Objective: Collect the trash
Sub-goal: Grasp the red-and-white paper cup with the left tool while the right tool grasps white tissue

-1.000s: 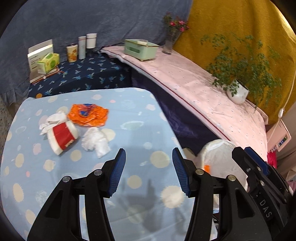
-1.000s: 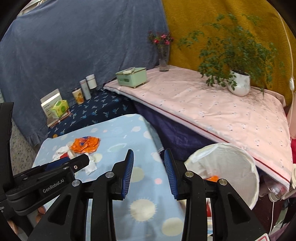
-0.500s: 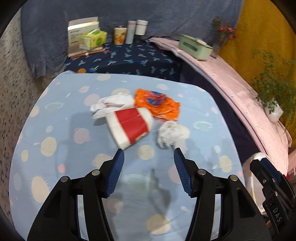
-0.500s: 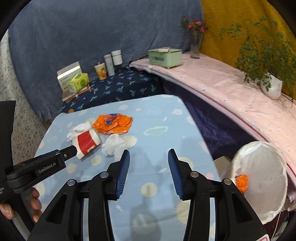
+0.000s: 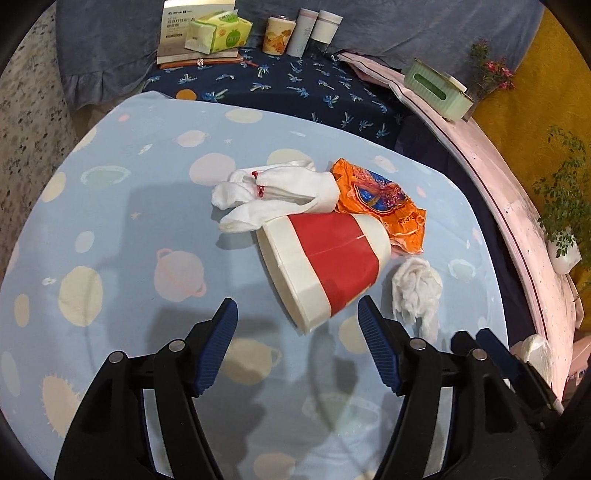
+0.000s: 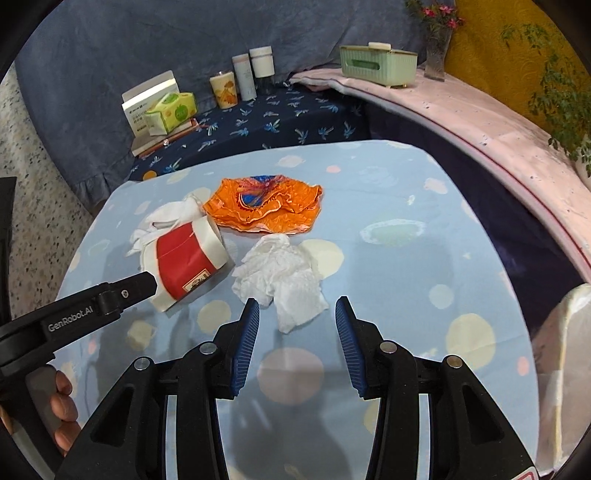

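A red and white paper cup [image 5: 325, 262] lies on its side on the light blue table [image 5: 129, 221]. Behind it lie a white sock or glove [image 5: 280, 195] and an orange wrapper [image 5: 384, 203]; a crumpled white tissue [image 5: 417, 288] lies to its right. My left gripper [image 5: 297, 325] is open and empty, just short of the cup's rim. My right gripper [image 6: 297, 325] is open and empty, its jaws just short of the tissue [image 6: 284, 277]. The right wrist view also shows the cup [image 6: 184, 266], the wrapper [image 6: 266, 203] and the left gripper's body [image 6: 81, 314].
A white-lined bin [image 6: 565, 354] stands off the table's right edge. A dark blue shelf behind the table holds a tissue pack [image 5: 218, 33], a box, and cans [image 5: 280, 35]. A pink ledge [image 6: 480, 110] holds a green box [image 6: 376, 64], a vase and a potted plant.
Both grippers have swung left from the bin and moved in over the table. The left now faces the cup closely, the right faces the tissue. Both stayed open.
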`<state>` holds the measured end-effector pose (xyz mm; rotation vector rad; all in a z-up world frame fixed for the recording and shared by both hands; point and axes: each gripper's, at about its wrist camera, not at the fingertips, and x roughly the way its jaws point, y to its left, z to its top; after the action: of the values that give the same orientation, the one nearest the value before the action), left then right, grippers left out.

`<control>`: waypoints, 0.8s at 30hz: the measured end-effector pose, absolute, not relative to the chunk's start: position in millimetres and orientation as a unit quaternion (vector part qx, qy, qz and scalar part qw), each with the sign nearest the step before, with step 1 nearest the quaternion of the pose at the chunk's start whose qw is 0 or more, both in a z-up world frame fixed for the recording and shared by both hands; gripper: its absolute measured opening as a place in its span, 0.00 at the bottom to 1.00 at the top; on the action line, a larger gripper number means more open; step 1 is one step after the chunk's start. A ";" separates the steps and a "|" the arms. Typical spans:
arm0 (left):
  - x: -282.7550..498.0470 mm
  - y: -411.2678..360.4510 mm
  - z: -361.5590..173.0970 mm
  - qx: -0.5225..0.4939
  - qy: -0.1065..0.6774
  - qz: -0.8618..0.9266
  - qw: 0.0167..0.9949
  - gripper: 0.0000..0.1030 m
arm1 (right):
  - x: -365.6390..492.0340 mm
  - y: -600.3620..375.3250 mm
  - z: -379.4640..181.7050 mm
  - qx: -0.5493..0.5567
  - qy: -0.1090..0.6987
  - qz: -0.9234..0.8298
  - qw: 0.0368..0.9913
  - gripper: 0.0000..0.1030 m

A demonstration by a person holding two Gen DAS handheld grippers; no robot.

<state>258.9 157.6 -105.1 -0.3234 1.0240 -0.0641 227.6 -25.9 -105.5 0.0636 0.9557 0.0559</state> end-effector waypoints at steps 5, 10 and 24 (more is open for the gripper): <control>273.0 151.4 -115.4 -0.165 0.494 -0.043 0.853 0.60 | 247.4 -22.8 -128.9 0.033 0.477 0.023 0.878 0.41; 280.2 143.8 -121.9 -0.169 0.499 -0.060 0.848 0.43 | 255.5 -22.5 -143.5 0.035 0.489 0.025 0.871 0.36; 269.2 127.9 -110.9 -0.144 0.488 -0.081 0.857 0.02 | 249.5 -25.9 -138.7 0.037 0.482 0.027 0.875 0.09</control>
<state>269.2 127.9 -110.9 -0.3033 1.0258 -0.1696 249.5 -25.9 -138.7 0.0777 1.0057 0.0569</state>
